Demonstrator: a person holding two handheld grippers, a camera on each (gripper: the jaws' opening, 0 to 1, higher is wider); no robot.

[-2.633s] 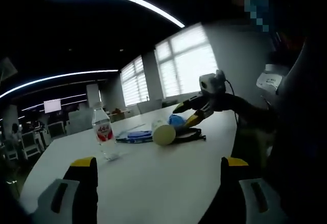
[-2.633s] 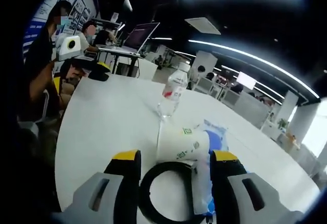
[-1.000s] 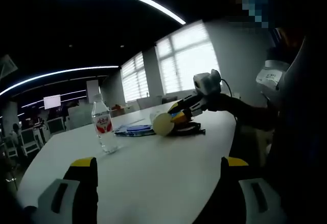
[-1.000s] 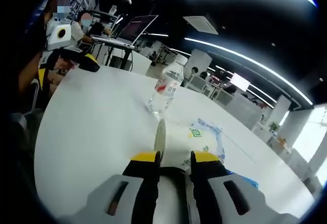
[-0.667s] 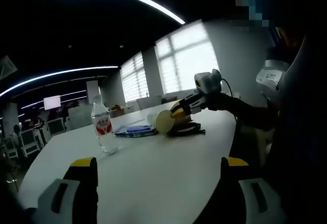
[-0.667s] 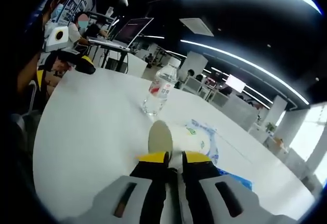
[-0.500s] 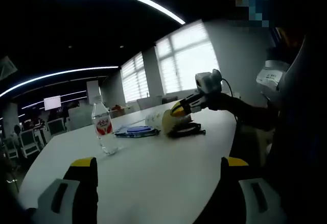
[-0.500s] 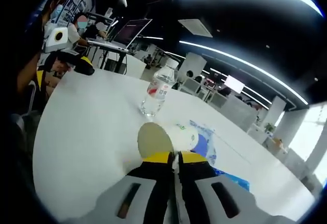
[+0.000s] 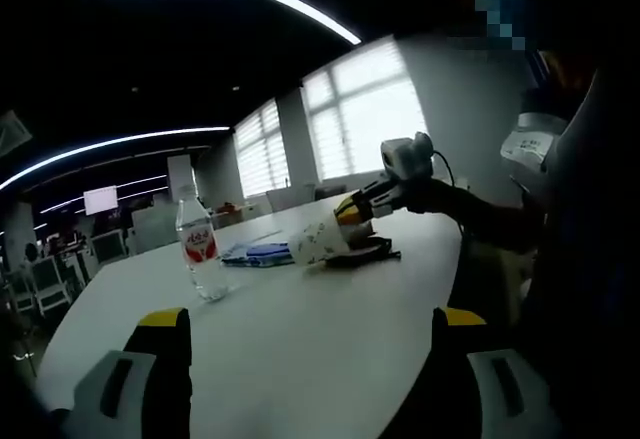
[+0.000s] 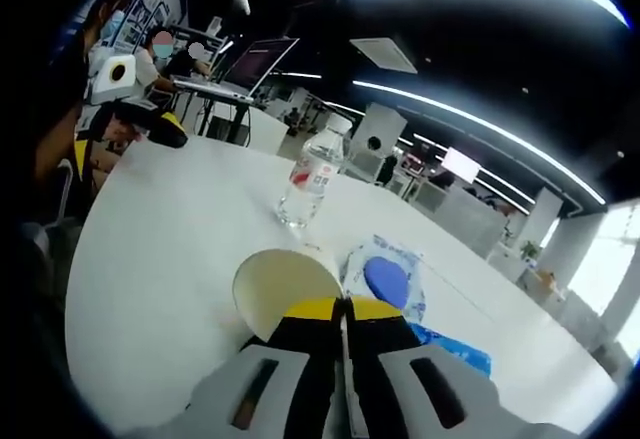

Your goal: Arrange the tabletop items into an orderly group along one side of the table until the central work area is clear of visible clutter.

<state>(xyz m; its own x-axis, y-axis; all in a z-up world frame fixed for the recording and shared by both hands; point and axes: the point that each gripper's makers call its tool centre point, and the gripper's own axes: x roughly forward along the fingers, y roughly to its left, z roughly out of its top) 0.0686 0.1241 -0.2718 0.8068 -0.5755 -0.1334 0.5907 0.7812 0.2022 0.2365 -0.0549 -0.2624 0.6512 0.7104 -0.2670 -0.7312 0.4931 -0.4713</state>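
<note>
Above the white table (image 10: 170, 259), right gripper (image 10: 343, 311) jaws pinch a paper cup's (image 10: 285, 289) rim, the cup tilted, mouth toward the camera. Left gripper (image 9: 300, 344) jaws stand wide apart, holding nothing.

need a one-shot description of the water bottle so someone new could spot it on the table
Start at the big white round table. The water bottle stands upright on it, apart from the blue packet and the paper cup that the right gripper holds by its rim. It is the clear plastic one with a red label and a white cap, the tallest thing there.
</note>
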